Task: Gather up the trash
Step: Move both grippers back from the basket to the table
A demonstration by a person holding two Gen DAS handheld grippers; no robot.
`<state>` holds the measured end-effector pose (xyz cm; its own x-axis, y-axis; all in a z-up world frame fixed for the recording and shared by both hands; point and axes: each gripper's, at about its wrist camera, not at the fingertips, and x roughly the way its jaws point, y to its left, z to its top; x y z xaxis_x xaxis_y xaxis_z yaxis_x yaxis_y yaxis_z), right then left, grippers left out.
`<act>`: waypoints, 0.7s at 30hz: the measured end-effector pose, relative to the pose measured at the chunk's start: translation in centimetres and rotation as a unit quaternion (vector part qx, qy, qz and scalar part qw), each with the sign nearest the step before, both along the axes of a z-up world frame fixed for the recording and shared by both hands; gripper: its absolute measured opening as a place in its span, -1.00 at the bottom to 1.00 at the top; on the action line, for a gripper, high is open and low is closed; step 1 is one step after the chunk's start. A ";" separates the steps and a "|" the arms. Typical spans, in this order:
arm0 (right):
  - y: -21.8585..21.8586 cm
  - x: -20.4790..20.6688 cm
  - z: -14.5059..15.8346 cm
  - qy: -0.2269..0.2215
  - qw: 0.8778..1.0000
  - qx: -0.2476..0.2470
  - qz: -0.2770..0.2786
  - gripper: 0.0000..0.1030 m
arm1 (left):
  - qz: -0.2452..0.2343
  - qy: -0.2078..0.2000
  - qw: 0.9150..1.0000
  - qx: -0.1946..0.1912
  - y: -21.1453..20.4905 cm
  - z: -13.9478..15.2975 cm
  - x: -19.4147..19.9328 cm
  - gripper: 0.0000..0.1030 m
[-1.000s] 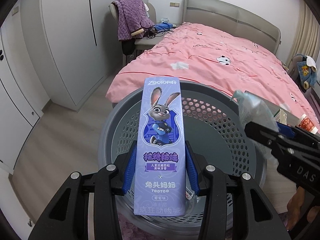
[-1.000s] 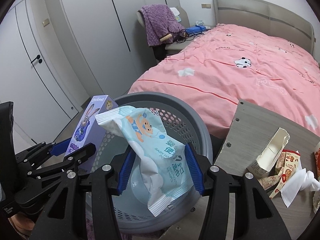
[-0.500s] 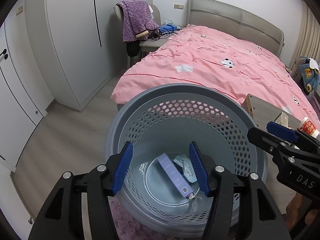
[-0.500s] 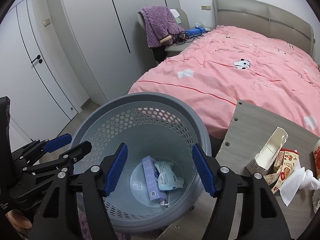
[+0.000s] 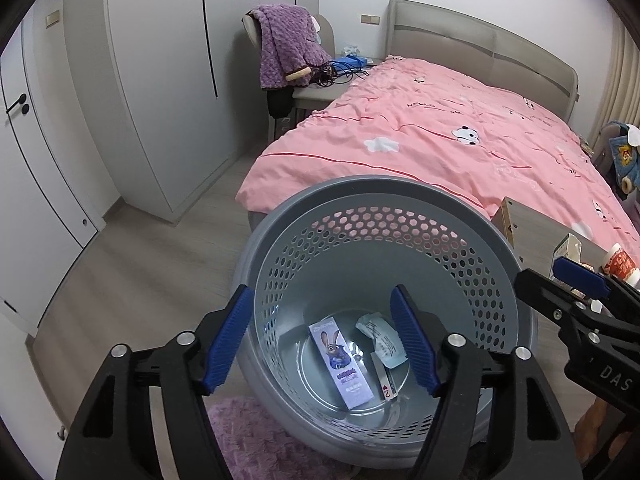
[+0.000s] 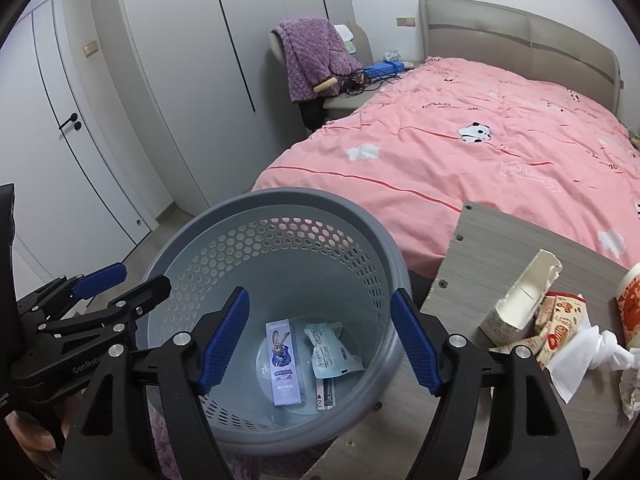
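We hold both claws over the basket (image 5: 372, 196), so that whatever we let go falls inside. The left claw (image 5: 322, 340) and the right claw (image 6: 320, 338) stand spread with nothing between them; their jaws have just been opening. The purple box (image 6: 283, 360) and the wipes pack (image 6: 332, 350) lie side by side on the basket's bottom, beside a card. More trash waits on the tabletop (image 6: 500, 240) to the right: a torn carton (image 6: 520, 300), wrappers, a tissue (image 6: 584, 356).
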<state>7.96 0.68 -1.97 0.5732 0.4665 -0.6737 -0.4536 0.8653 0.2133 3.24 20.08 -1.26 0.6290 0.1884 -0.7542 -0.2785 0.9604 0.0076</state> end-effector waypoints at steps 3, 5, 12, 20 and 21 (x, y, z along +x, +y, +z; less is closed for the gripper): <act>-0.9 -0.4 0.0 0.001 1.000 0.001 -0.010 0.46 | -0.001 0.000 1.000 0.004 -0.3 0.2 -0.2 0.35; -1.8 -0.8 0.1 0.001 1.000 0.000 -0.020 0.48 | -0.003 0.001 1.000 0.005 -0.7 0.3 -0.3 0.35; -6.2 -2.2 0.8 -0.005 0.997 -0.004 -0.072 0.57 | -0.030 -0.005 1.000 0.001 -3.3 1.2 -0.4 0.38; -13.4 -4.8 1.0 -0.001 0.989 -0.026 -0.143 0.58 | -0.095 -0.009 0.995 -0.009 -9.3 1.8 -0.6 0.38; -14.2 -5.0 0.9 0.001 0.988 -0.027 -0.150 0.58 | -0.108 -0.009 0.994 -0.014 -10.2 1.9 -0.7 0.38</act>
